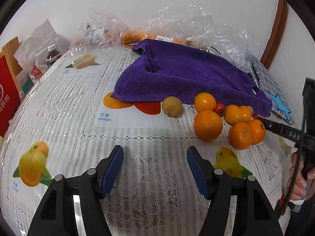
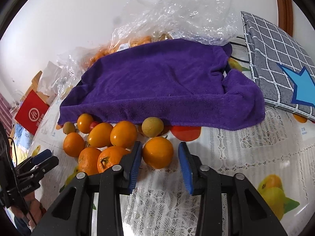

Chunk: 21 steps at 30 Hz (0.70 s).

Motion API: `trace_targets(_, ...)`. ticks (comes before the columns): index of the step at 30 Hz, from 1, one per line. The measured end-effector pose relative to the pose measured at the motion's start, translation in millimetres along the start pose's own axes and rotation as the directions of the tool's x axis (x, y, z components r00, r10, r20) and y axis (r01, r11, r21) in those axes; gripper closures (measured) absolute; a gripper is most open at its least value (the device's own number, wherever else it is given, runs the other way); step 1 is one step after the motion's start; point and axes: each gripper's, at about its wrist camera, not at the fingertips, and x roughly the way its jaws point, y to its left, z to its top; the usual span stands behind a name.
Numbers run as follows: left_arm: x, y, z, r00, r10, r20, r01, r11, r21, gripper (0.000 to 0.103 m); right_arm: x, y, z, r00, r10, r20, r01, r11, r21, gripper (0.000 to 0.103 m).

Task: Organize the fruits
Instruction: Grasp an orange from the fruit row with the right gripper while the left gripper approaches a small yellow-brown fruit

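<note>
Several oranges lie on the lace tablecloth in front of a purple towel (image 1: 185, 76) that covers a tray. In the left wrist view a large orange (image 1: 208, 124) and a yellow-green fruit (image 1: 171, 106) lie ahead. My left gripper (image 1: 155, 157) is open and empty, short of them. In the right wrist view my right gripper (image 2: 160, 157) is open, its jaws on either side of an orange (image 2: 157, 152) without closing on it. More oranges (image 2: 102, 147) lie to its left; a round greenish fruit (image 2: 152, 127) sits at the towel (image 2: 163, 86) edge.
Crumpled clear plastic bags (image 1: 196, 23) with more oranges lie behind the towel. A grey checked board (image 2: 279, 63) lies at the right. A red box (image 1: 7, 98), a dark bottle (image 1: 52, 56) and white bags stand at the left table edge.
</note>
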Motion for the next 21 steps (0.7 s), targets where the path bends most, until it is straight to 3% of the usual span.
trace_targets(8,0.8,-2.7,0.0,1.0,0.018,-0.005,-0.018,1.0,0.015,0.039,-30.3,-9.1,-4.9,0.995,-0.067,0.075,0.069,0.997,-0.033,0.071)
trace_targets(12,0.6,-1.9,-0.1,1.0,0.014,-0.003,-0.014,1.0,0.011,0.039,-33.2,-22.0,-11.5,0.991,-0.121,0.054,0.124,0.991,-0.053,0.071)
trace_targets(18,-2.3,2.4,0.0,1.0,-0.006,0.01,0.007,1.0,-0.016,0.039,-21.6,-29.7,-16.5,0.994,-0.104,0.017,0.105,0.994,-0.03,0.07)
trace_targets(21,0.8,3.4,6.2,1.0,-0.026,0.01,0.027,0.999,-0.027,0.047,-20.7,-26.7,-19.8,0.992,-0.122,0.038,0.124,0.99,-0.06,0.071)
